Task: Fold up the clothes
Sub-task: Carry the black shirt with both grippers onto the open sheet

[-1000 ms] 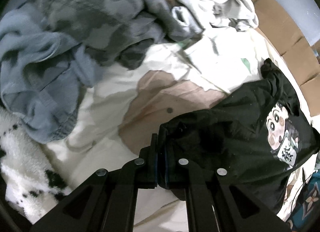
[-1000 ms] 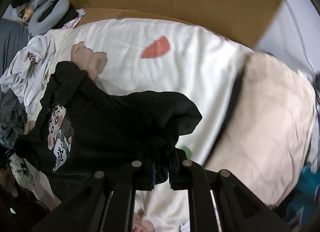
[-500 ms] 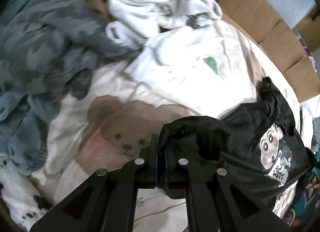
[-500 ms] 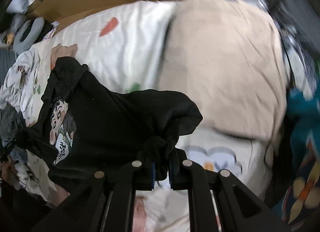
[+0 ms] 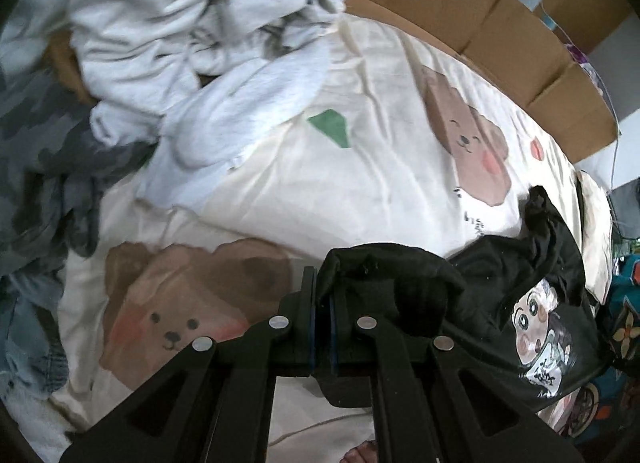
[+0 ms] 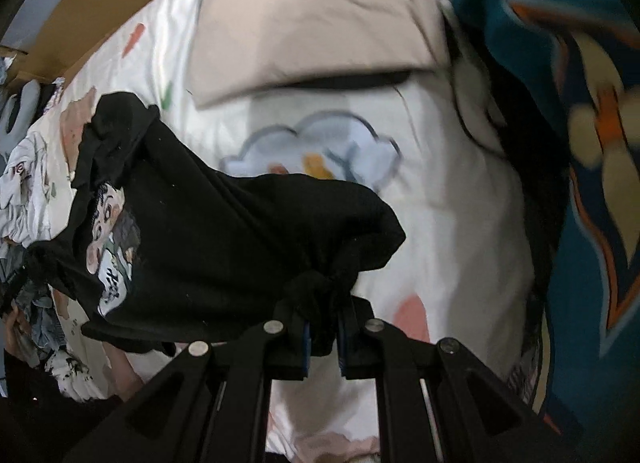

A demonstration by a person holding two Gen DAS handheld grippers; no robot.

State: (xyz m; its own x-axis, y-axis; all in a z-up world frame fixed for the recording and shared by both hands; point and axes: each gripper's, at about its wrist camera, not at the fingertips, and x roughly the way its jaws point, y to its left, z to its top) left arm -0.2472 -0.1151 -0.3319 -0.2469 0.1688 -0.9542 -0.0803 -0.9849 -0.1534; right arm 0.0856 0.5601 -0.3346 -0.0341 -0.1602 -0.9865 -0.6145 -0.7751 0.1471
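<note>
- Left wrist view: left tool [image 5: 323, 317] clamped on a bunched edge of the black T-shirt [image 5: 516, 287]; shirt trails toward lower right of frame over the bed sheet [image 5: 380, 151].
- Right wrist view: right tool [image 6: 323, 337] pinched shut on the shirt's other bunched corner (long axis runs to upper left); spreading it flat looks next.

Heaped on the bed [image 5: 360, 183] at left, laundry pile [image 5: 180, 43]; at right, T-shirt [image 5: 520, 283]; behind, cardboard [image 5: 500, 23].

You will find no legible text. The black T-shirt [image 5: 500, 283], right of the left jaws and left of the right jaws, carries a cartoon print [image 5: 538, 337] with small lettering too blurred to read.
</note>
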